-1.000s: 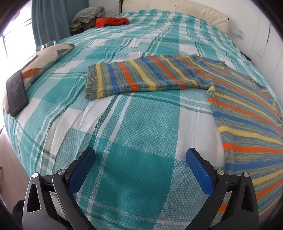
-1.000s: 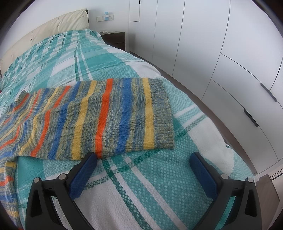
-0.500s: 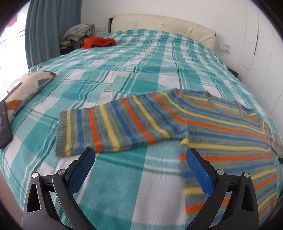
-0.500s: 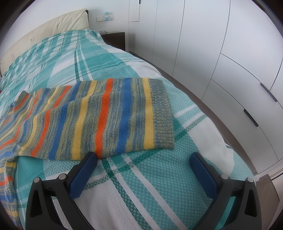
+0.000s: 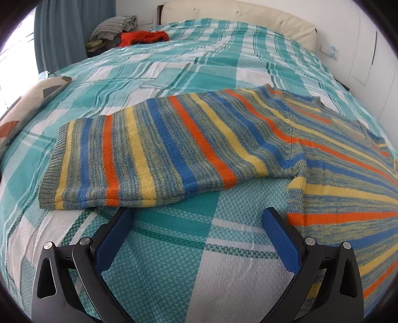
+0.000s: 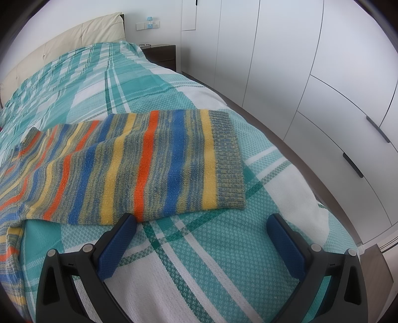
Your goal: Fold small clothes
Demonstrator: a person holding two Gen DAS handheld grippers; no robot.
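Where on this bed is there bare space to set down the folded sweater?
Bare teal plaid bedspread lies between the striped knit sweater and the cream headboard, and in front of each sleeve. The left edge is crowded by a patterned pillow and an orange garment.

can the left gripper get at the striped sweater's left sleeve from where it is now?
Probably yes. The left gripper is open, low over the teal plaid bedspread, and the striped knit sweater's sleeve lies flat just ahead of its blue fingers. Nothing lies between them, and the near hem is right at the fingertips.
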